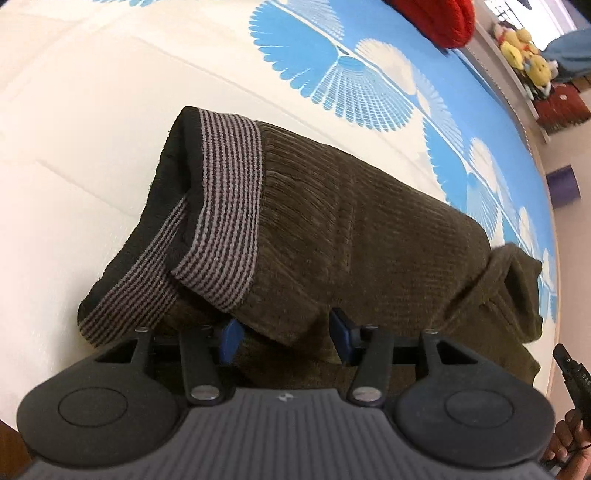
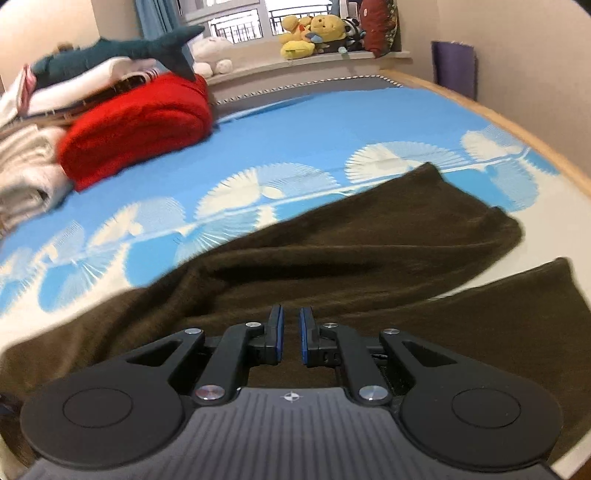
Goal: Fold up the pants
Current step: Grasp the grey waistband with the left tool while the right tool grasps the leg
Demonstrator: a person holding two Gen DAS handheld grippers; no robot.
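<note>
Dark brown corduroy pants (image 1: 332,229) lie on the bed. Their striped grey waistband (image 1: 221,206) is at the left in the left wrist view, partly turned over. My left gripper (image 1: 286,334) is open, its blue-padded fingers apart at the near edge of the pants, with a fold of cloth between them. In the right wrist view the two legs (image 2: 351,254) spread toward the right. My right gripper (image 2: 291,332) hovers over the brown cloth with its fingers nearly together, a narrow gap between the pads, holding nothing.
The bed sheet (image 2: 295,125) is blue and white with fan patterns. A red folded blanket (image 2: 140,125) and a stack of pale cloths with a shark toy (image 2: 122,51) sit at the far left. Yellow plush toys (image 2: 310,33) line the windowsill. The wooden bed edge (image 2: 517,136) runs along the right.
</note>
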